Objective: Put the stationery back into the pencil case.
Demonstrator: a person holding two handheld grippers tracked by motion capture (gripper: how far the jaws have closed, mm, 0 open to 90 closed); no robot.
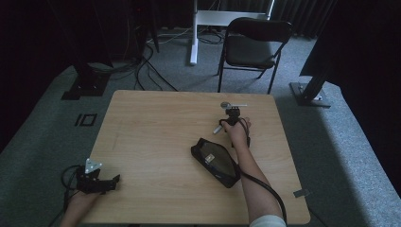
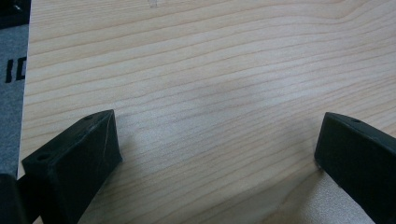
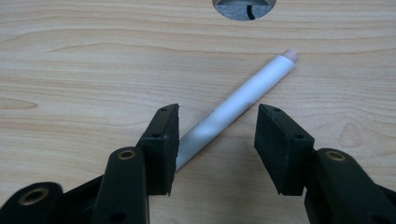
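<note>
Straddling a white pen (image 3: 238, 100) with parted jaws, right tongs (image 3: 217, 140) near the tabletop's (image 1: 151, 137) 1 o'clock edge | pen flat, ungripped | left tongs (image 2: 217, 144) wide open, 7 o'clock corner

In the right gripper view the white pen's (image 3: 238, 100) lower end is hidden behind a jaw of the right gripper (image 3: 217, 140), the table's round cable hole (image 3: 243, 8) is cut off by the top edge, and in the high view the black pouch's (image 1: 215, 161) contents are too small to tell.
</note>
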